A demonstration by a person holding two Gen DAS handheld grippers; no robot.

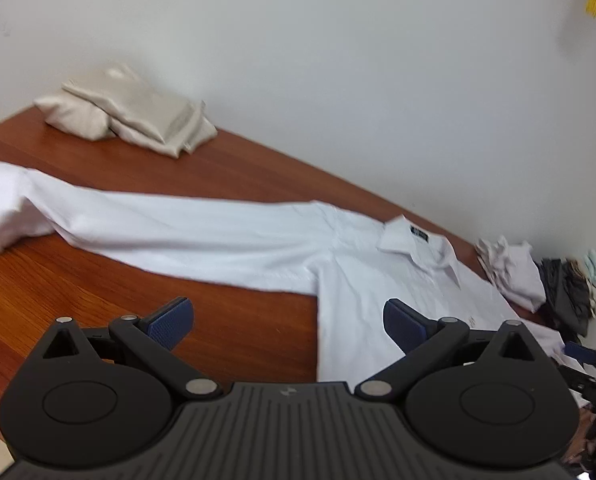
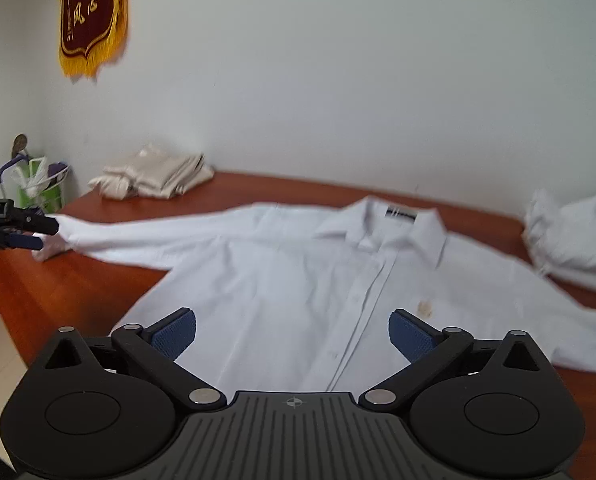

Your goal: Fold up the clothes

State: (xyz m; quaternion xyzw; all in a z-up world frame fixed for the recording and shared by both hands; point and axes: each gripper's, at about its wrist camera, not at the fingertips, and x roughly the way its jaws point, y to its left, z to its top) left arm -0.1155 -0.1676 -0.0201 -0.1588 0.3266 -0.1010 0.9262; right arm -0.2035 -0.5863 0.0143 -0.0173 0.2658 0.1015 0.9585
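We read gold Chinese characters on the dark red fringed banner (image 2: pixel 94 12) on the wall; "心" and "风" seem legible, the rest blurred. White lettering ending "nRobot.AI" sits on the black left gripper (image 2: pixel 18 228) at the frame edge. The shirt collar label (image 2: pixel 401 213) is black with white marks, unreadable in both views.

shirt's (image 2: pixel 282 280) right sleeve — cut off
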